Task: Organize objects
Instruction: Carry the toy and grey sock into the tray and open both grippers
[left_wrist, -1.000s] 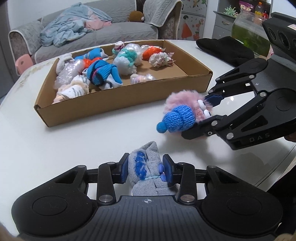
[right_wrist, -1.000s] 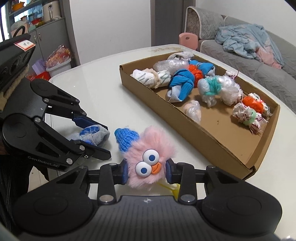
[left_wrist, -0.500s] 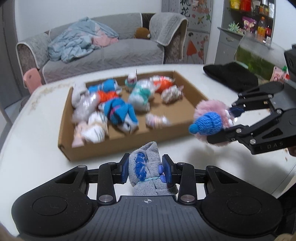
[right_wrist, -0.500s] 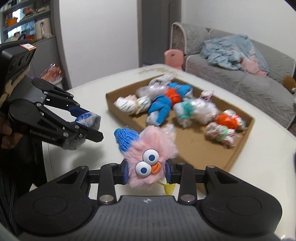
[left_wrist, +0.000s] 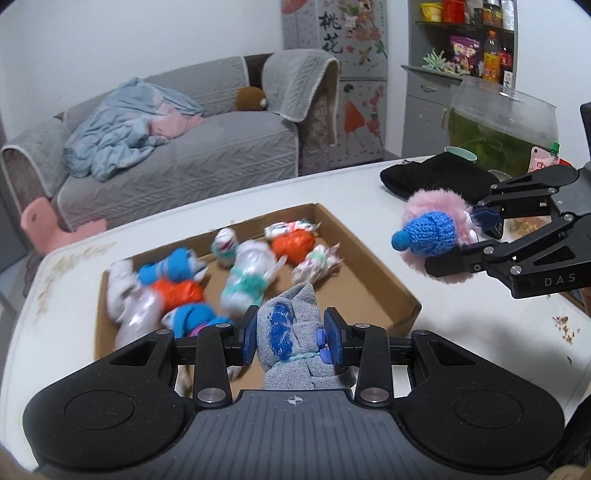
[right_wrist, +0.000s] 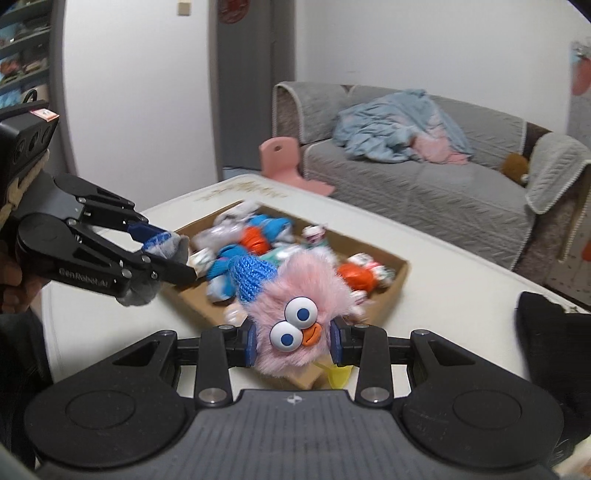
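Note:
My left gripper (left_wrist: 291, 334) is shut on a grey sock bundle with a blue patch (left_wrist: 291, 328), held in the air over the near edge of the cardboard tray (left_wrist: 402, 291). In the right wrist view that gripper (right_wrist: 173, 254) appears at the left, gripping the same grey bundle (right_wrist: 162, 251). My right gripper (right_wrist: 293, 341) is shut on a pink fluffy toy (right_wrist: 299, 299) with big eyes and a blue knit hat; it hangs above the tray's near corner (right_wrist: 400, 267). From the left wrist camera, the pink toy (left_wrist: 436, 229) floats right of the tray. Several rolled sock bundles (left_wrist: 243, 280) lie in the tray.
The tray sits on a white table (left_wrist: 461, 332). A black cloth (left_wrist: 436, 179) lies at the far right, with a glass fish tank (left_wrist: 498, 125) behind it. Crumbs (left_wrist: 563, 326) dot the table's right edge. A grey sofa (left_wrist: 177, 155) stands beyond the table.
Both grippers have risen off the table with their loads and moved toward the tray; the grey bundle now hangs over the tray's near edge and the pink toy is higher.

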